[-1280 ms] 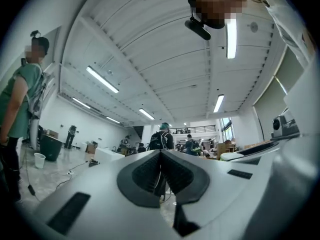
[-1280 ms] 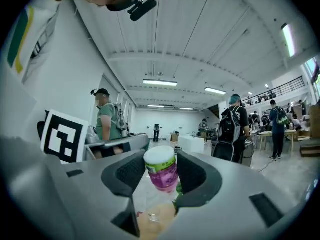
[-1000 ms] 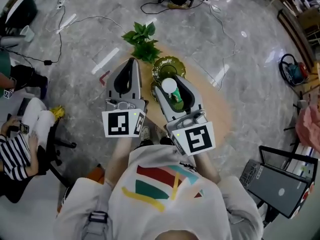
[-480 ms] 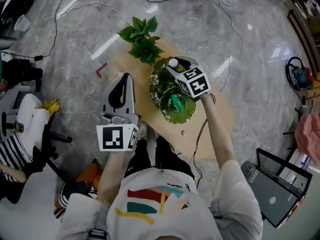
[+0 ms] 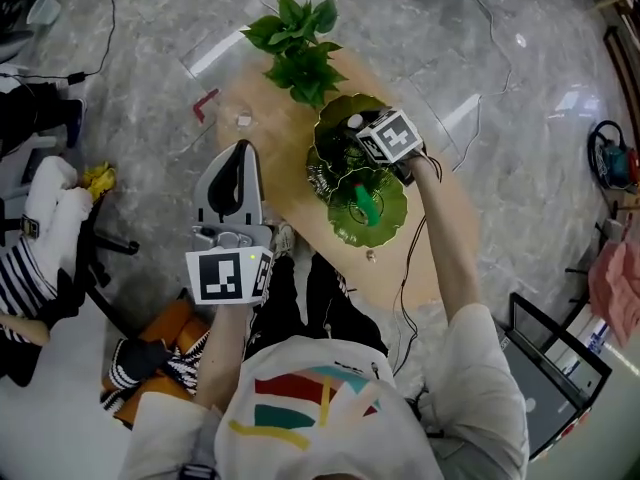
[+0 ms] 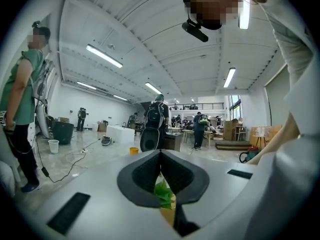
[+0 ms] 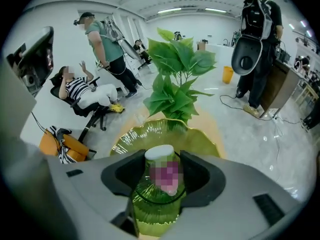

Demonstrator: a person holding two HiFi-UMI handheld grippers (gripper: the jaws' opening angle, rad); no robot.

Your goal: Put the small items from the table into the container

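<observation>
Green bottle [image 7: 157, 204] w/ white cap has come down w/ your right gripper [image 7: 161, 171] since a sec ago, from up near your chest to just over the green leaf-shaped dish [image 5: 340, 110] on the oval wooden table [image 5: 440, 218]. Its jaws stand wide, clamped on the bottle's sides. Your left gripper [image 6: 160, 156] sank too, jaws pressed together, empty, by the table's left edge.

Polished, mirror-glossy grey marbled stone floor [image 5: 140, 88]. Matt, smooth pale wooden oval tabletop [image 5: 270, 153]. Shiny, ridged, translucent green leaf-shaped dishes [image 5: 396, 230]. Glossy see-through green plastic bottle [image 7: 155, 204] with matt white cap. Matt grey plastic right gripper [image 7: 161, 158], black ribbed rubbery fingers [image 7: 199, 176].
</observation>
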